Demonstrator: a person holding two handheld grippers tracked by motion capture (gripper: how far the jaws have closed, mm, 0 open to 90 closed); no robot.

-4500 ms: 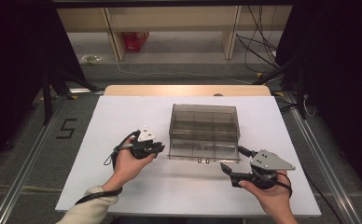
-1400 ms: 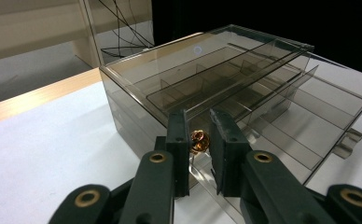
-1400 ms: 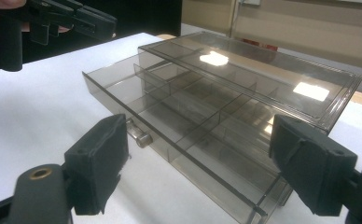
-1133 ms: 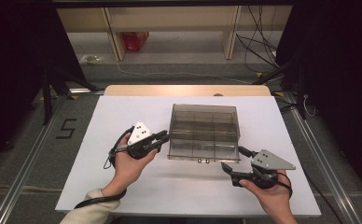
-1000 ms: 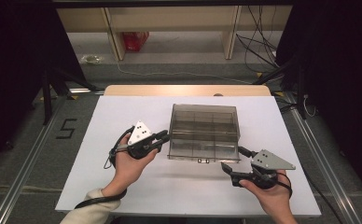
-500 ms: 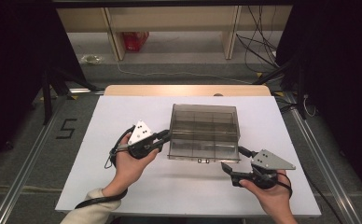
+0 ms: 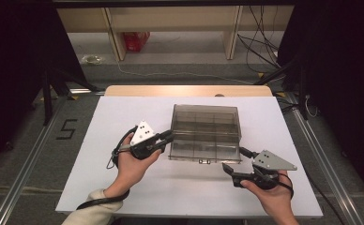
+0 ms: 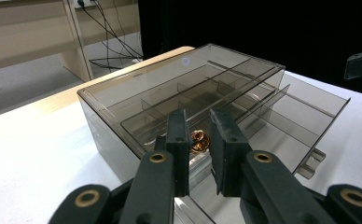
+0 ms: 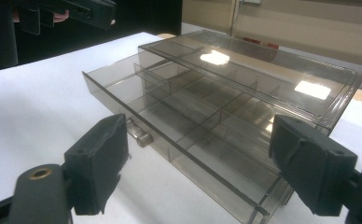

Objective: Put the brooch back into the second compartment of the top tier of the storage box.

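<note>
A smoky clear drawer box point(image 7: 205, 132) at the table's point(image 7: 100, 187) middle is being steadied at its left side by the closed, empty left gripper point(image 7: 169, 138), while the wide-open right gripper point(image 7: 227, 169) is being held near the part-open drawer's knob point(image 9: 139, 134), which likely needs grasping next.

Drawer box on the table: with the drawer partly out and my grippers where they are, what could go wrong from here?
1. The left gripper is shut at the box's side; pushing might slide the box across the table.
2. A small coppery thing lies in the drawer; a jolt could make it roll.
3. The right gripper stands open just before the drawer knob; closing carelessly may miss it.
</note>
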